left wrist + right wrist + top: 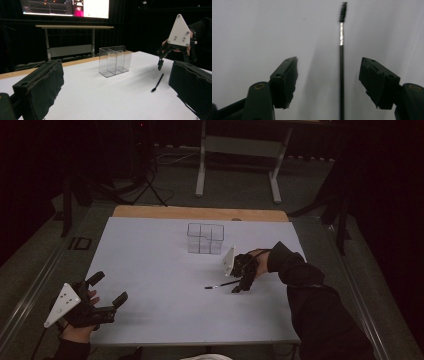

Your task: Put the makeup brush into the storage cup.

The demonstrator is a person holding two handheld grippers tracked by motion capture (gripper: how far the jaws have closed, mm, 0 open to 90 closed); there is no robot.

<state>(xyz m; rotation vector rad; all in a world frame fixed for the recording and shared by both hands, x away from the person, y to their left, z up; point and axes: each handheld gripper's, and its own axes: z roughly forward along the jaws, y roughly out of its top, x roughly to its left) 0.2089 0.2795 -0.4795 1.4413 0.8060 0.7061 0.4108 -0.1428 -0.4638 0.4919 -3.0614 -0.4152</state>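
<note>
brush between spread jaws

the right gripper [328, 83] has its two black jaws wide apart over the white table [249, 30]. a thin black brush [341, 62] lies between them, nearer the right jaw, touching neither, bristle tip toward 12 o'clock.

Table [150, 310]: flat top covered by a white sheet, with a strip of bare wood showing along the far edge. Lying on it: one clear plastic organizer [205, 238] with several upright compartments, standing toward the far middle; one thin black mascara wand [222, 284], lying flat right of centre, nearer than the organizer and apart from it, bristle end pointing left.
</note>
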